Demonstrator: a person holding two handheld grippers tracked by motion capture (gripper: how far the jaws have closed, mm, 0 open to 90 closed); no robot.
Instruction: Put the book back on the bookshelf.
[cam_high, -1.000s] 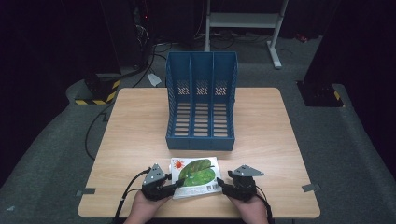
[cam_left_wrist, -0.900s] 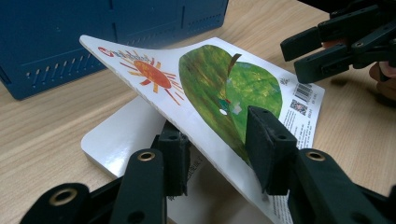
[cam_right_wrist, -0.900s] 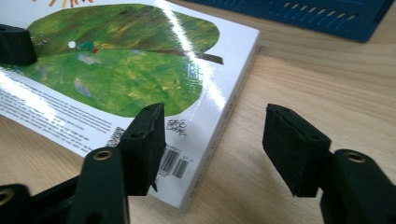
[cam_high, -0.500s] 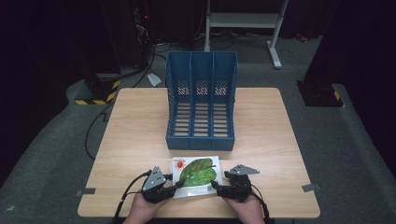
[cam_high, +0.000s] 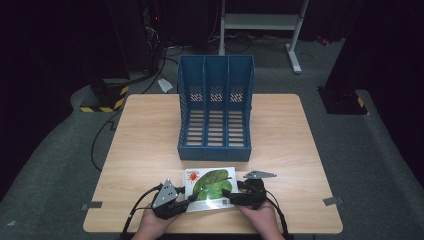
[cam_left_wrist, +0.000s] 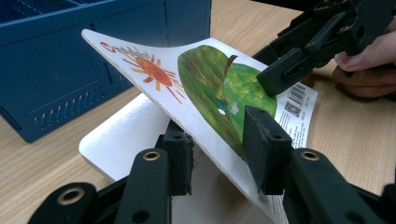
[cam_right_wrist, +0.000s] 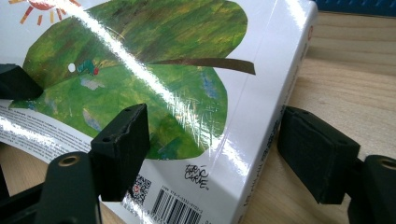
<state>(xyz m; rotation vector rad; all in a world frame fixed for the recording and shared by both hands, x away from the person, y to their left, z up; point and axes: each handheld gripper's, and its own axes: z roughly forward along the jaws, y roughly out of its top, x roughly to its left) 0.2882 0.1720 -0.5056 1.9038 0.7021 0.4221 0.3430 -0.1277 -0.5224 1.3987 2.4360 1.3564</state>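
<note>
It looked like a lab or test room: a bare wooden table (cam_high: 150, 130) stood on grey carpet (cam_high: 45, 165), ringed by darkness, loose cables (cam_high: 102, 135), hazard-striped equipment bases (cam_high: 102, 102) and a white metal stand (cam_high: 260, 22).

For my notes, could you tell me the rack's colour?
Blue rack, best in the high view.

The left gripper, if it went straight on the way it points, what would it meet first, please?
Probably the right gripper, just past the book cover that the left gripper has lifted; depth is unclear.
</note>
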